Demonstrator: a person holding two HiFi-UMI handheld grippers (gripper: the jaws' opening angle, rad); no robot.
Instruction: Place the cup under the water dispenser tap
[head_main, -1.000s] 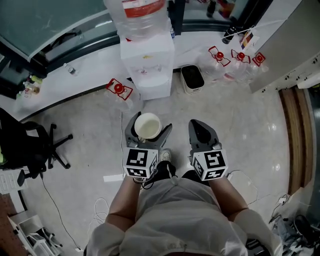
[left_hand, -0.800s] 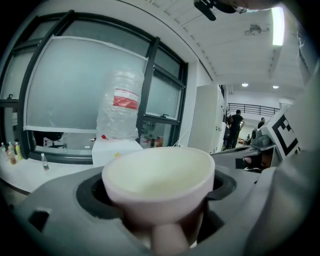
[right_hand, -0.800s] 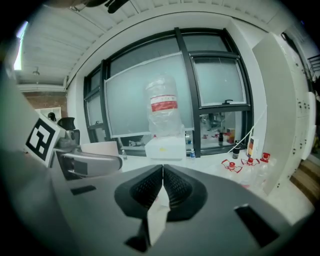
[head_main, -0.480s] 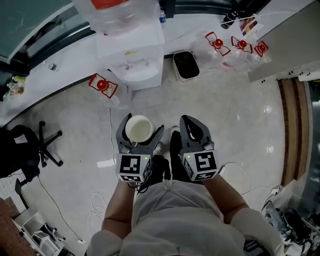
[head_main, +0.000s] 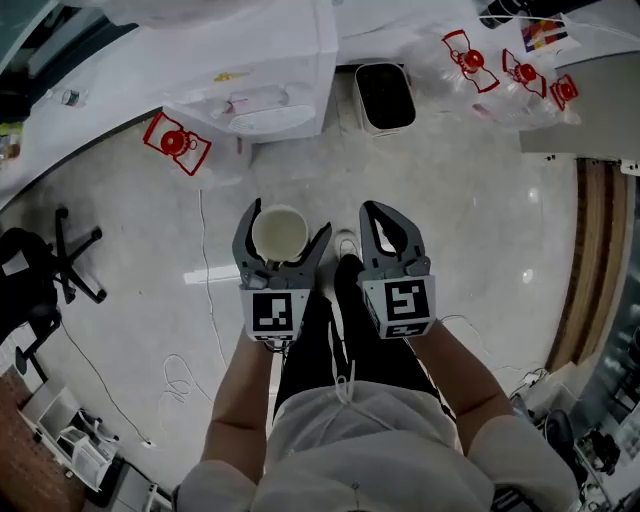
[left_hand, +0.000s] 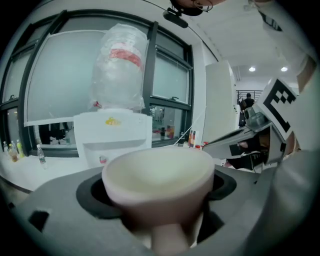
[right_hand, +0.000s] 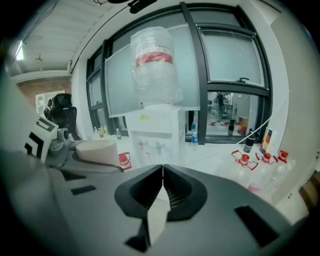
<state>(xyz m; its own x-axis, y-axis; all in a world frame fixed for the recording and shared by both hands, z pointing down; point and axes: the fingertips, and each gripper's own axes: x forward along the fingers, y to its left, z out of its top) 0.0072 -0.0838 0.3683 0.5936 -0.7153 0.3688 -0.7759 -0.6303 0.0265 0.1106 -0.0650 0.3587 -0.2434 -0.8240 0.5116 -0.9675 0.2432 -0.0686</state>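
A cream cup is held upright between the jaws of my left gripper, which is shut on it; in the left gripper view the cup fills the foreground. The white water dispenser stands ahead at the top of the head view, its tap recess facing me and a clear bottle on top. It shows in the left gripper view as the dispenser and in the right gripper view as the dispenser. My right gripper hovers beside the left one, jaws shut and empty.
Empty water bottles with red handles lie on the floor: one left of the dispenser, three at the upper right. A dark bin stands right of the dispenser. An office chair base and a cable sit left.
The dispenser has drawn closer and slid toward the top of the head view as I stepped forward. Both grippers keep their hold and spacing; the cup stays in the left one.
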